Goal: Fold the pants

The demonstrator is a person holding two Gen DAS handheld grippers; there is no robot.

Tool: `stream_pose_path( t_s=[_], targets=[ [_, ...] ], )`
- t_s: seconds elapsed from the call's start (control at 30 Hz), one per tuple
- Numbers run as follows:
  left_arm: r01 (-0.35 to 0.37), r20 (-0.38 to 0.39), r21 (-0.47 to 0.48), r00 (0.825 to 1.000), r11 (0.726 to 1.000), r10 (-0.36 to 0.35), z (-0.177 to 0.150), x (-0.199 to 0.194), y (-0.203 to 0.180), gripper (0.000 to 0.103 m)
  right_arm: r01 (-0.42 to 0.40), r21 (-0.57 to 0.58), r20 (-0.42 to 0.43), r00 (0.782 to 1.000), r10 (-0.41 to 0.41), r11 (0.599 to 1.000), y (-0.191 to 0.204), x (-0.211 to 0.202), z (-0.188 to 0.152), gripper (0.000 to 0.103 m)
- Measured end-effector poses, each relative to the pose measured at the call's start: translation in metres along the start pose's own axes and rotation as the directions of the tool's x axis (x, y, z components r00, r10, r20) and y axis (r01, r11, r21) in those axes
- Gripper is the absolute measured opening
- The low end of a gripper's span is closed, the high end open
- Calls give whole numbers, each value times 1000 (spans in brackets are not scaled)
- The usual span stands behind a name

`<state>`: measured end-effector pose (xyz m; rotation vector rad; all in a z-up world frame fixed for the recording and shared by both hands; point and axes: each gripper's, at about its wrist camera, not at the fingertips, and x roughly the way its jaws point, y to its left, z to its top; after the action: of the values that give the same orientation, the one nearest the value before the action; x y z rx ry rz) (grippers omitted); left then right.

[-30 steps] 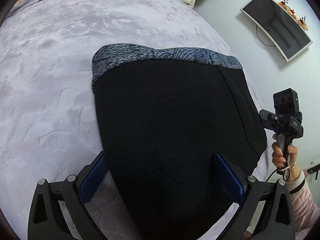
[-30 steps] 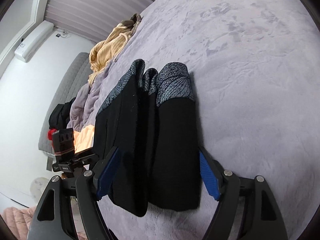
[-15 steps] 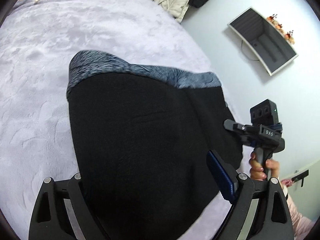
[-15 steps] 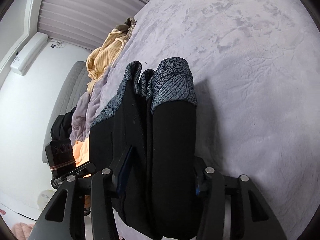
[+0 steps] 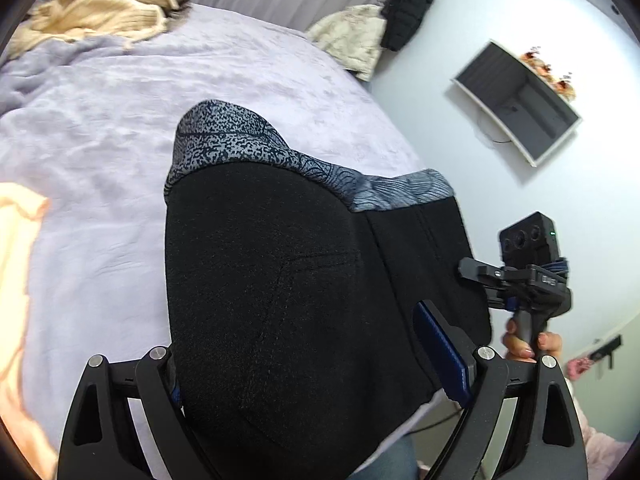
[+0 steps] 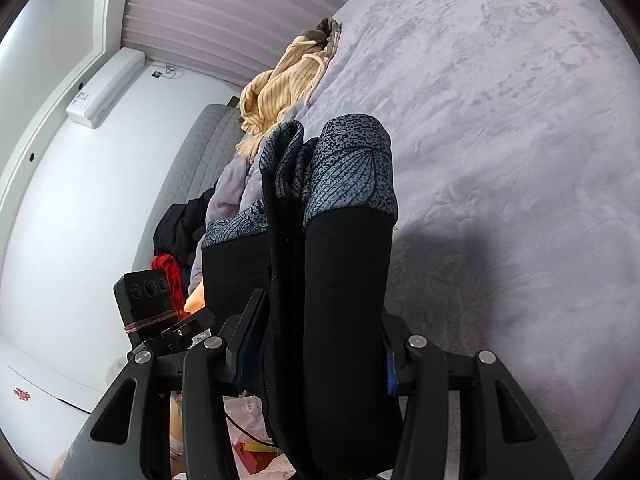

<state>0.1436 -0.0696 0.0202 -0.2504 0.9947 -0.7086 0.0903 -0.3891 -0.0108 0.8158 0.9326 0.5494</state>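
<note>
Black pants (image 6: 344, 280) folded into layered bundle, pinched by right hand-held gripper (image 6: 316, 364) and left hand-held gripper (image 5: 316, 376), lifted over bed (image 6: 520, 120). Folding looks mostly done; set-down, maybe final fold, left. Sweater (image 6: 280, 88) far end.

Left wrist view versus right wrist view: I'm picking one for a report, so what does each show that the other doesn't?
Only the left wrist view shows the wall-mounted TV and a cream jacket. Only the right wrist view shows the air conditioner and a red garment. Both show the black pants with their patterned waistband, the lilac blanket, and both tongs gripping the pants.
</note>
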Motion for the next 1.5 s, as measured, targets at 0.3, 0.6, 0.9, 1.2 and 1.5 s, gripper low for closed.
stream_pose_path(
  t_s=[0.3, 0.6, 0.9, 1.2, 1.5],
  targets=[
    [-436, 15, -47, 899, 899, 437, -41, -17, 63, 92, 233, 111, -24, 972, -232, 966, -33, 47, -40, 54],
    [-557, 85, -53, 825, 829, 559, -15, -13, 79, 93, 266, -76, 167, 954, -250, 961, 38, 21, -27, 20],
    [-613, 91, -11, 786, 790, 611, -36, 7, 74, 98, 495, -225, 168, 868, -467, 839, 24, 90, -63, 20],
    [-592, 103, 7, 802, 806, 589, -55, -13, 43, 98, 408, -130, 165, 908, -386, 904, 9, 72, -68, 20],
    [-581, 73, 86, 814, 810, 576, -81, 12, 20, 99, 370, -92, 191, 918, -348, 924, 24, 38, -103, 22]
  ],
)
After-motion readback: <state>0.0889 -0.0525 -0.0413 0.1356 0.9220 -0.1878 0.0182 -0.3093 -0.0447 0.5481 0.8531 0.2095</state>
